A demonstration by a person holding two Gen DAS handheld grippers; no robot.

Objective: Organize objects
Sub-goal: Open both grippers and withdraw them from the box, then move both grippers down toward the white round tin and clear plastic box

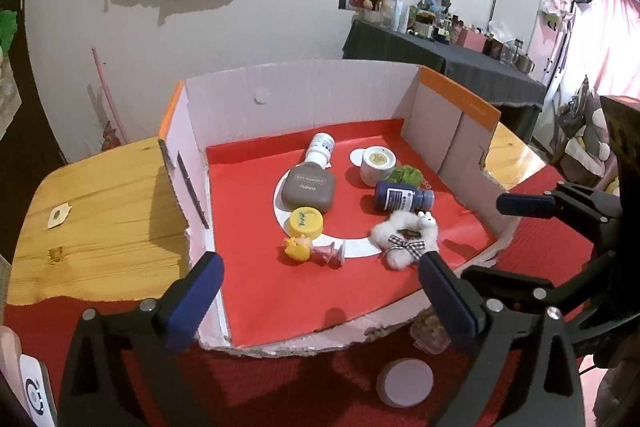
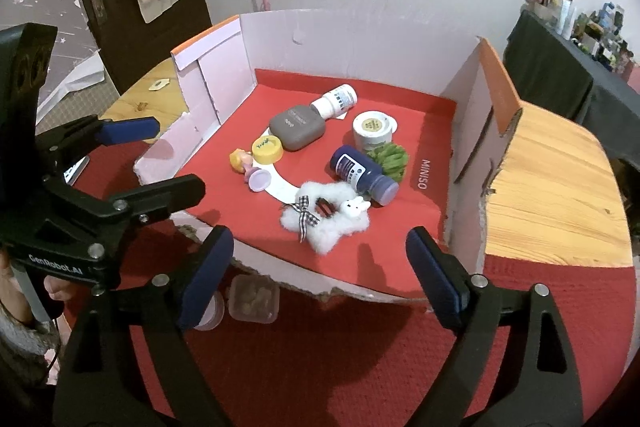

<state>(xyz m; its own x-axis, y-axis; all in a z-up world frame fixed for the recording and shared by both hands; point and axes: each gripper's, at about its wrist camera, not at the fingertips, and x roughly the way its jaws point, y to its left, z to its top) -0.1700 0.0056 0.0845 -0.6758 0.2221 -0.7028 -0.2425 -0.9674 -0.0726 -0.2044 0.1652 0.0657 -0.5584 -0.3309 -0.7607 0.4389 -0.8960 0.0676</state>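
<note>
1. Jaws of left gripper (image 1: 320, 291) and right gripper (image 2: 320, 267) stood wide apart, holding nothing.
2. Sorted items, among them a blue bottle (image 2: 362, 173), grey case (image 2: 297, 127) and fluffy clip (image 2: 324, 221), lay ahead of both jaws inside the cardboard tray (image 2: 360, 35).
3. Clear container (image 2: 253, 298) and round lid (image 1: 405, 382) remained on the tabletop, beneath the jaws; judged next: descend, grasp one.

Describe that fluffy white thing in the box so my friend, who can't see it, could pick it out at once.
Start at the open cardboard box with the red floor. Near its torn front edge, in front of the dark blue bottle lying on its side, sits the fluffy white star-shaped hair tie. Nothing else there is furry, and it alone carries a black-and-white checked bow and a tiny white bunny.
</note>
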